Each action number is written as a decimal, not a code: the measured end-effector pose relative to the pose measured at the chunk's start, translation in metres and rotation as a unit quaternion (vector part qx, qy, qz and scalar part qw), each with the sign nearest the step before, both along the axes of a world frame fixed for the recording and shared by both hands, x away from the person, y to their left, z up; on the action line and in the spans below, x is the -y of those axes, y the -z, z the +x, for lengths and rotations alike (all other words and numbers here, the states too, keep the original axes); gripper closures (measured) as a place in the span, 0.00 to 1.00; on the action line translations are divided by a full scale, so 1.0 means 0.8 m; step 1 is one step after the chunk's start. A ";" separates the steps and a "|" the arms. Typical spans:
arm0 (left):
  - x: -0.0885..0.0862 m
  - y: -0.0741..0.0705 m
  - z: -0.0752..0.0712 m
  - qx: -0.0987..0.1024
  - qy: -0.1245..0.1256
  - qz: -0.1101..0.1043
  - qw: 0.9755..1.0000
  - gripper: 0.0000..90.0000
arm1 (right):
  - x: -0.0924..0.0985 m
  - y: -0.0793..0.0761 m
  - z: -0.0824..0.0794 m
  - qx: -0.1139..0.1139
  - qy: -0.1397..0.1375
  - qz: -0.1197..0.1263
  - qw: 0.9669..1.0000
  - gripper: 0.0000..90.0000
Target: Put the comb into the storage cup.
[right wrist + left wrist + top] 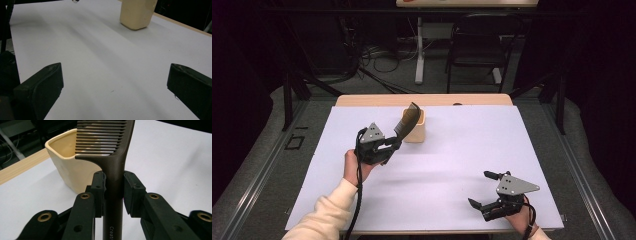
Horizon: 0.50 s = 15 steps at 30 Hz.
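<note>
**High view: comb hovering over the cup, other gripper parked**

High view first, biggest stuff down to smallest. Pale lavender sheet (pixel 437 165) covers nearly the whole wooden table (pixel 362 100), with only a strip of wood showing along the far edge. Behind that the room is dark, with a black chair (pixel 477 45) and a white table leg.

Left gripper (pixel 389 145) sits left of centre, held up off the sheet by a hand in a cream sleeve (pixel 324 215), cable trailing down from it. Right gripper (pixel 482 192) is well apart from it, down at the near right corner, low over the sheet, jaws spread wide with nothing between them. Right gripper view backs that up: both black jaws far apart, bare sheet between.

Cream cup (pixel 415 127) stands upright near the far middle of the sheet, squarish rim.

Dark comb (pixel 407 121) is clamped by its handle in the left gripper, both pads pressing on it in the left gripper view. It slants up and away, teeth end just at the cup's rim. Can't tell whether it touches the cup.
</note>
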<state>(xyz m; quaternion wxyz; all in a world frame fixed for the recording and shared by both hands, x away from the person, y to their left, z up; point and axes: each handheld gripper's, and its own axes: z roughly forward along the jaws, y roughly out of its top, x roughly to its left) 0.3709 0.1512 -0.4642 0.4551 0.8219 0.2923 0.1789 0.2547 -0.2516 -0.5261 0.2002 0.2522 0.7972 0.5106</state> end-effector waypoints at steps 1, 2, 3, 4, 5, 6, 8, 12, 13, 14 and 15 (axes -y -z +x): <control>0.000 -0.001 0.001 0.001 0.000 0.000 1.000 0.80 | 0.000 0.000 0.000 0.001 0.000 0.000 1.000 0.00; 0.000 -0.003 0.002 0.003 0.000 -0.001 1.000 0.80 | 0.000 0.000 0.000 0.002 -0.002 0.000 1.000 0.00; 0.000 -0.004 0.004 0.005 -0.003 -0.003 1.000 0.81 | 0.000 0.000 -0.001 0.002 -0.003 0.000 1.000 0.00; 0.000 -0.005 0.005 0.005 -0.004 -0.004 1.000 0.80 | 0.000 0.000 -0.001 0.002 -0.002 0.000 1.000 0.00; 0.000 -0.007 0.006 0.005 -0.004 -0.004 1.000 0.80 | 0.000 0.000 0.000 0.001 -0.002 0.000 1.000 0.00; -0.001 -0.008 0.008 0.008 -0.006 -0.004 1.000 0.80 | 0.000 0.000 0.000 0.002 -0.001 0.001 1.000 0.00; -0.001 -0.012 0.010 0.009 -0.006 -0.004 1.000 0.80 | 0.000 0.000 0.000 0.001 0.000 -0.001 1.000 0.00; 0.000 -0.017 0.014 0.014 -0.009 -0.003 1.000 0.80 | 0.000 0.001 0.001 -0.002 0.002 -0.001 1.000 0.00; 0.000 -0.018 0.015 0.015 -0.008 -0.003 1.000 0.80 | 0.000 0.001 0.001 -0.002 0.002 0.000 1.000 0.00; 0.001 -0.019 0.017 0.015 -0.008 -0.004 1.000 0.80 | 0.000 0.001 0.001 -0.002 0.001 0.000 1.000 0.00; 0.001 -0.019 0.018 0.017 -0.010 -0.006 1.000 0.80 | 0.000 0.000 0.000 -0.002 0.000 0.001 1.000 0.00</control>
